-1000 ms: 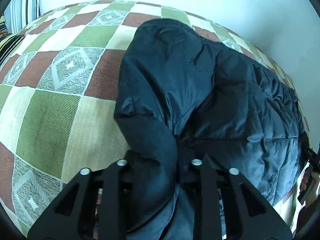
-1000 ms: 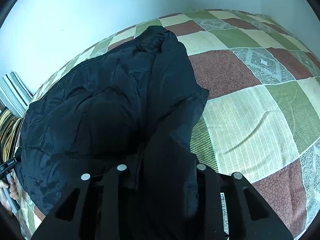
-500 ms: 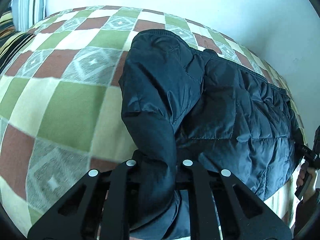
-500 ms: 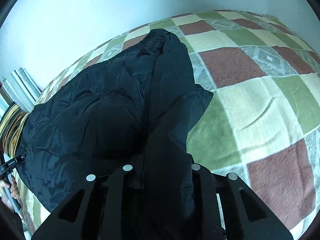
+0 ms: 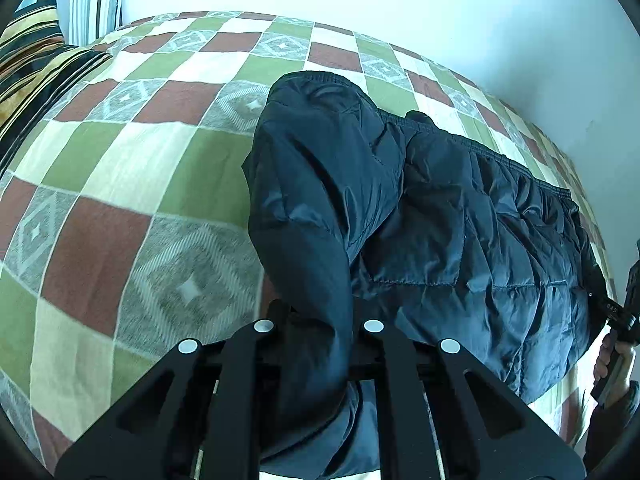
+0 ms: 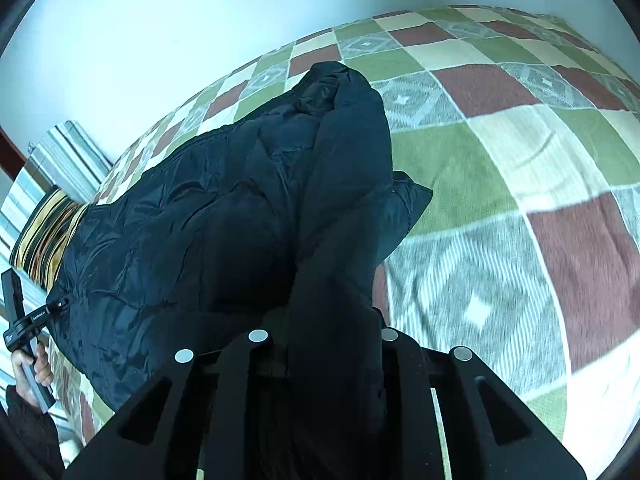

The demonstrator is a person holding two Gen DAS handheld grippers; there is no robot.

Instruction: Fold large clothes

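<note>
Pinching dark jacket (image 5: 440,220), both hand-held grippers (image 5: 316,328) (image 6: 324,336)

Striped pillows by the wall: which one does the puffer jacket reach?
The yellow-and-black striped pillow; the dark puffer jacket overlaps its edge, while the blue-and-white striped pillow stands clear behind.

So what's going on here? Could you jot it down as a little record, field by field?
garment: dark navy puffer jacket, lying partly folded
surface: bed with green, brown and cream checked bedspread
left tool: shut on jacket fabric
right tool: shut on jacket fabric
nearby: striped pillow at one end of the bed
backdrop: plain pale wall
</note>
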